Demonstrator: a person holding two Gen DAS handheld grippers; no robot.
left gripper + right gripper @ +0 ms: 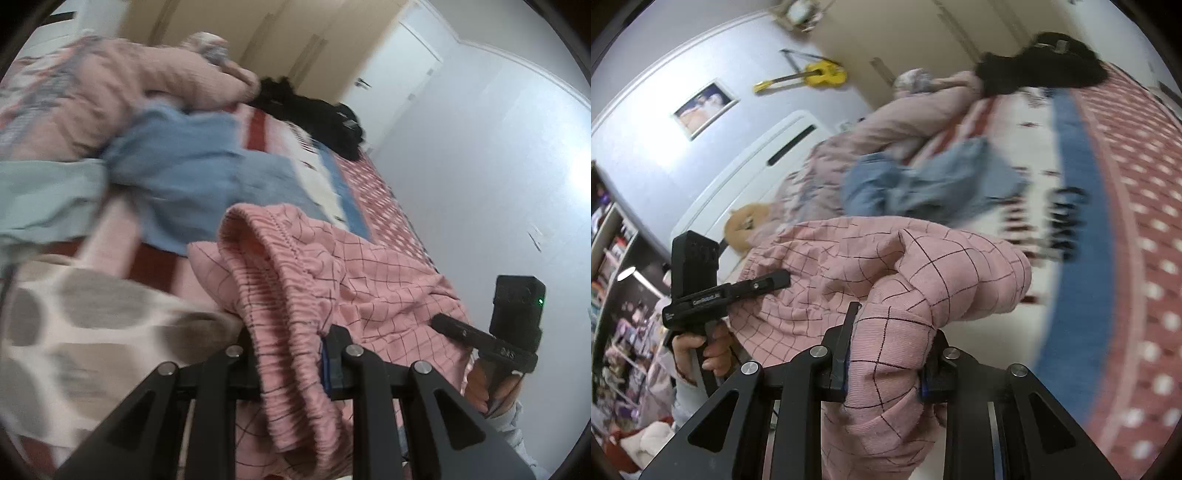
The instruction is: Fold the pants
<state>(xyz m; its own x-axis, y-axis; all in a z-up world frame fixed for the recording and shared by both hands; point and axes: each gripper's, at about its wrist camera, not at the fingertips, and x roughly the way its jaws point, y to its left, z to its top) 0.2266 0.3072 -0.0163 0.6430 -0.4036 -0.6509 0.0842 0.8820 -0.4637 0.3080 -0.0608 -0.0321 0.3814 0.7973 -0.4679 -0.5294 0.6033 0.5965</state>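
A bed (1115, 206) with a red, white and blue patterned cover fills most of both wrist views and serves as the reference. On it, at the far end, lie a pink quilted bundle (122, 88) and a black garment (314, 114); nearer than these, a crumpled light blue garment (923, 184) sits mid-bed. A cream cloth with grey spots (85, 325) lies at the near edge of the bed, in the left wrist view. The pink checked pants (871, 266) hang bunched above the near part of the bed, held at two places. The left gripper (291, 354) is clamped on the gathered elastic waistband. The right gripper (886, 350) is clamped on a thick fold of the same fabric. On the wall beyond the bed hangs a yellow guitar (820, 75).
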